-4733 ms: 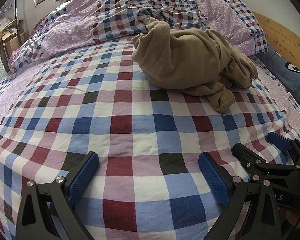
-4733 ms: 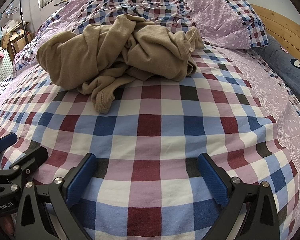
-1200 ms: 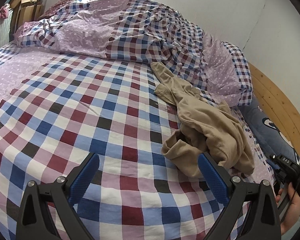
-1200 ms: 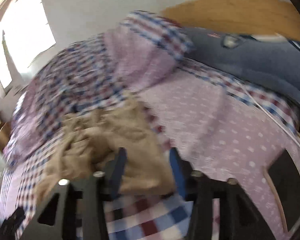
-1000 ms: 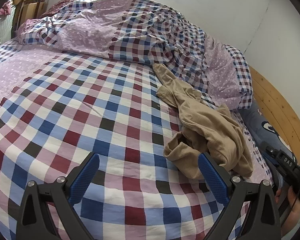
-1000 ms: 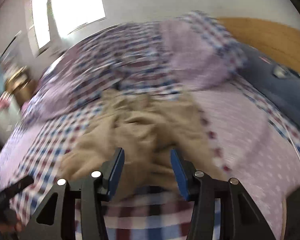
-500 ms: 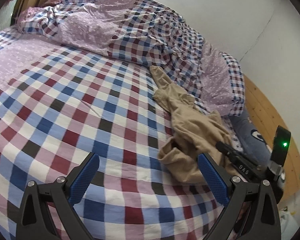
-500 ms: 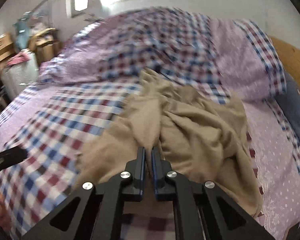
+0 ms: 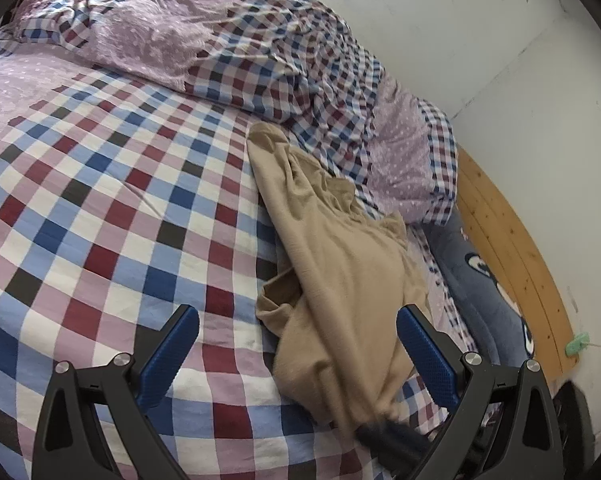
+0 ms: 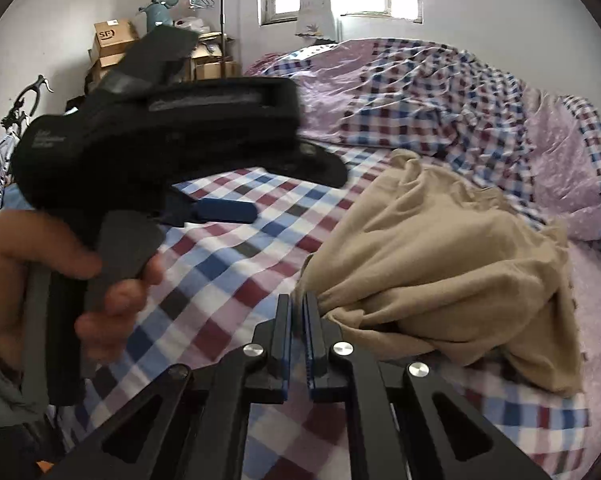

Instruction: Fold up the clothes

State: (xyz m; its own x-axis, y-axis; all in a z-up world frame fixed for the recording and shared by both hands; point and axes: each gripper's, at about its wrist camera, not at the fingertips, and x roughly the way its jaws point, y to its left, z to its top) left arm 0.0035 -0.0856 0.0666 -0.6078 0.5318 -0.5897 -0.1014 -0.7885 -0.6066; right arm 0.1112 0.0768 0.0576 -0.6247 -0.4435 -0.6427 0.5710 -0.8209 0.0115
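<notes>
A tan garment (image 9: 340, 264) lies stretched along the right part of the checked bed sheet (image 9: 100, 208). Its near end is drawn taut toward my right gripper (image 9: 392, 436), a dark blur at the bottom of the left wrist view. In the right wrist view my right gripper (image 10: 299, 300) is shut, with a bunched edge of the tan garment (image 10: 440, 248) pinched at its tips. My left gripper (image 9: 298, 356) hovers open over the sheet, nothing between its pads, its right pad beside the cloth. A hand (image 10: 40, 264) holds it, and one blue pad (image 10: 224, 210) shows.
A rumpled checked and lilac duvet (image 9: 228, 40) is heaped along the far side, with a pillow (image 9: 412, 168) to its right. A navy cartoon cushion (image 9: 484, 280) lies against the wooden headboard (image 9: 512, 248). Cardboard boxes (image 10: 112, 40), a clothes rack and a bicycle (image 10: 8, 136) stand beyond the bed.
My right gripper closed on the garment's edge and swung across toward the left gripper, pulling the heap out into a long strip. The left gripper held its place and turned slightly.
</notes>
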